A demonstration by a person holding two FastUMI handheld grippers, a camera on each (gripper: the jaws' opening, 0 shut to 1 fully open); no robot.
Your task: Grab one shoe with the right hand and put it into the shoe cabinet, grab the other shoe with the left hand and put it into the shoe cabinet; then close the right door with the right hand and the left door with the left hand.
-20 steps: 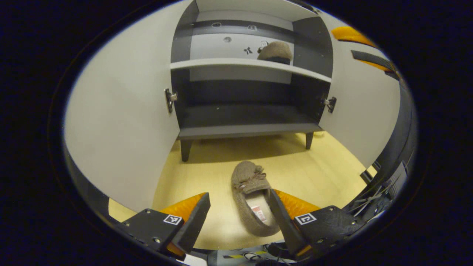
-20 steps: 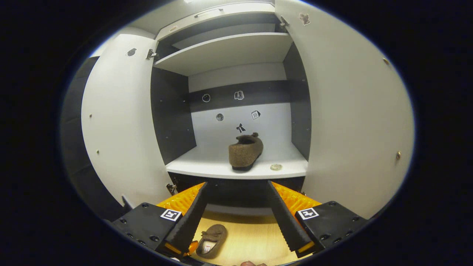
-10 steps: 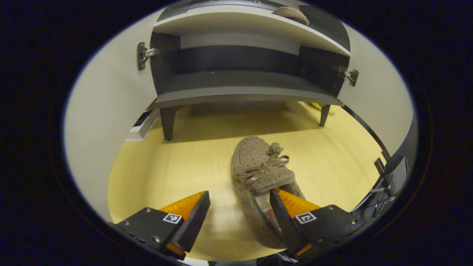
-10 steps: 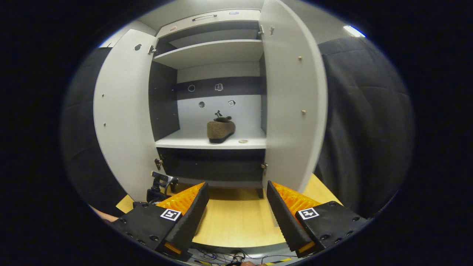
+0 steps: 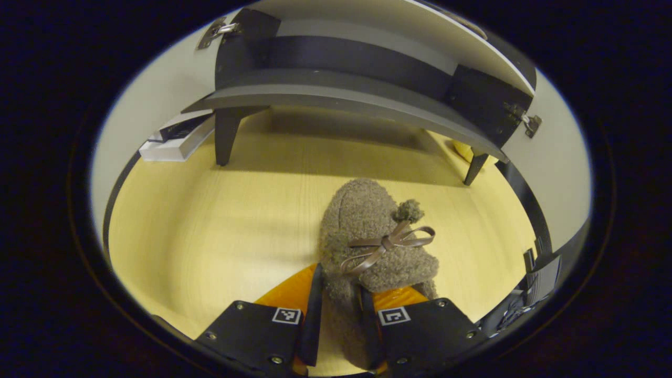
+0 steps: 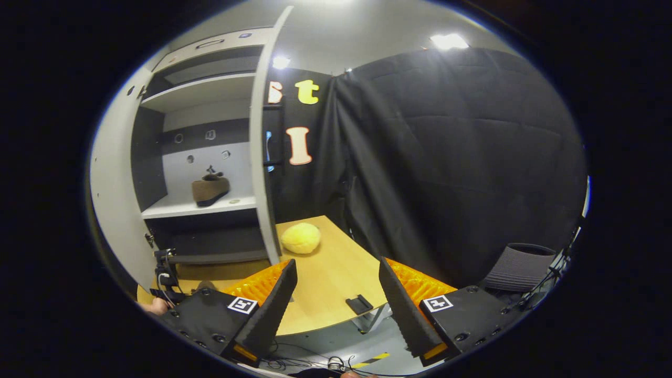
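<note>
The fuzzy grey-brown slipper (image 5: 367, 236) sits on the light wooden tabletop (image 5: 210, 226), right in front of the shoe cabinet (image 5: 341, 89). Its heel end is wedged between the fingers of the left gripper (image 5: 338, 315), which are pinched in tight against both sides of the heel wall, so that gripper is clamped on it. The shoe runs lengthwise straight away from the gripper, toe aimed at the cabinet's dark bottom shelf, with the brown ribbon bow (image 5: 391, 242) and little pompom on top facing up. It looks like it's resting on the table rather than lifted, though that's hard to call from this angle.

The other slipper (image 6: 210, 189) is parked on the cabinet's white middle shelf (image 6: 199, 207) in the right gripper view, lying more or less sideways across the shelf. The right gripper (image 6: 336, 304) is well away from it, jaws spread wide with nothing between them, hanging over the table's near edge. Both white doors are swung open; the right door (image 6: 261, 157) shows edge-on.

A yellow plush lump (image 6: 300, 238) sits on the table beside the cabinet. There are small stickers on the cabinet's back panel, too tiny to read. The grippers carry square black-and-white marker tags.
</note>
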